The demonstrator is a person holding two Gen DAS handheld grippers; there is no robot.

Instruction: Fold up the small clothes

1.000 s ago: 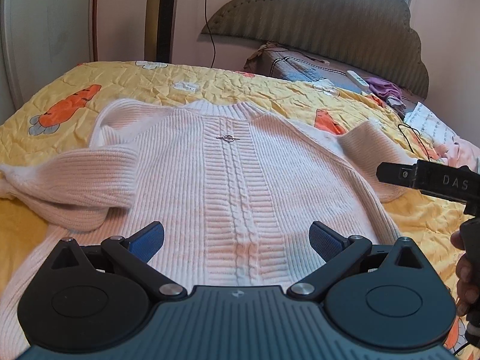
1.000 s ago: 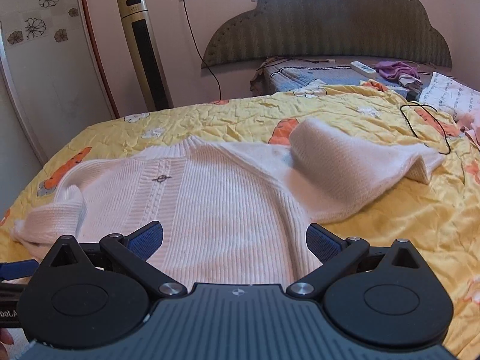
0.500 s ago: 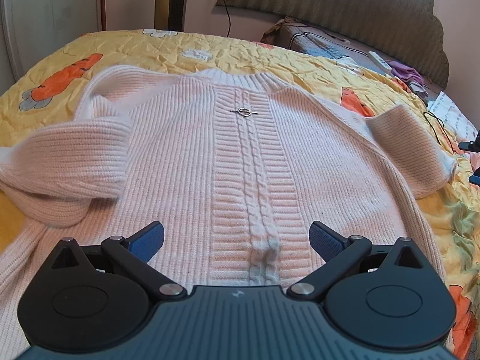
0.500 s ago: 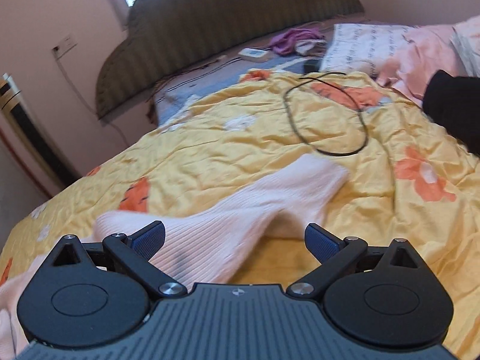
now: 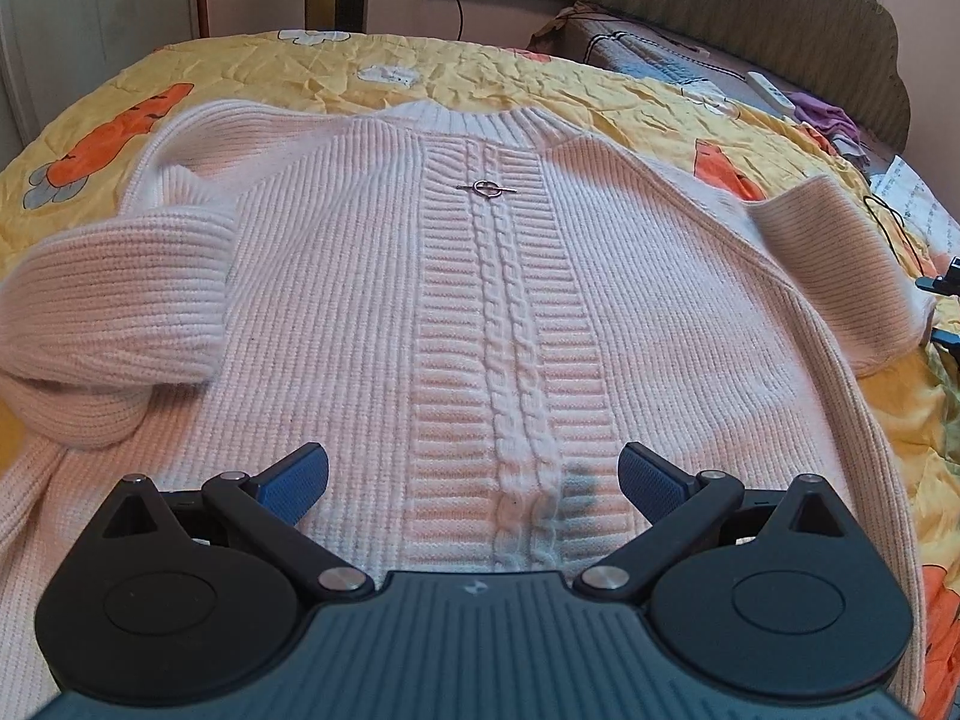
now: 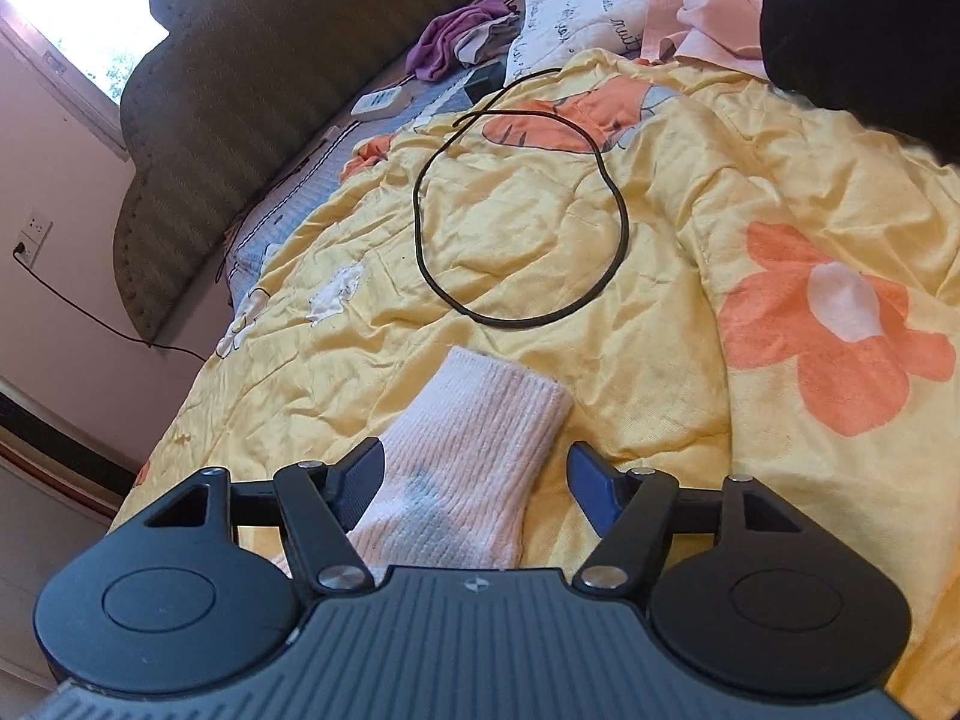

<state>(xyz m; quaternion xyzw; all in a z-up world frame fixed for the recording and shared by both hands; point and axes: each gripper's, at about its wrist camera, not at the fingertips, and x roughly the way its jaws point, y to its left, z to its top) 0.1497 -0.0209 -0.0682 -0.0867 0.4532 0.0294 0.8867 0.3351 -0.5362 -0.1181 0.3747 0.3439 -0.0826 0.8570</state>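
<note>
Sweater (image 5: 372,312) lay flat; right gripper (image 6: 474,480) had swung onto its sleeve cuff (image 6: 480,420), jaws released astride it. Left gripper (image 5: 474,480) released, hovering.

Both views low, close over shared sweater (image 5: 480,312).

L gripper (image 5: 473,476) fingers wide apart; R gripper (image 6: 477,476) same, tilted.

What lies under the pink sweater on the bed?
The sweater lies on a yellow quilt with orange carrot prints, seen all around its edges. The quilt directly beneath the sweater is covered and cannot be seen.
</note>
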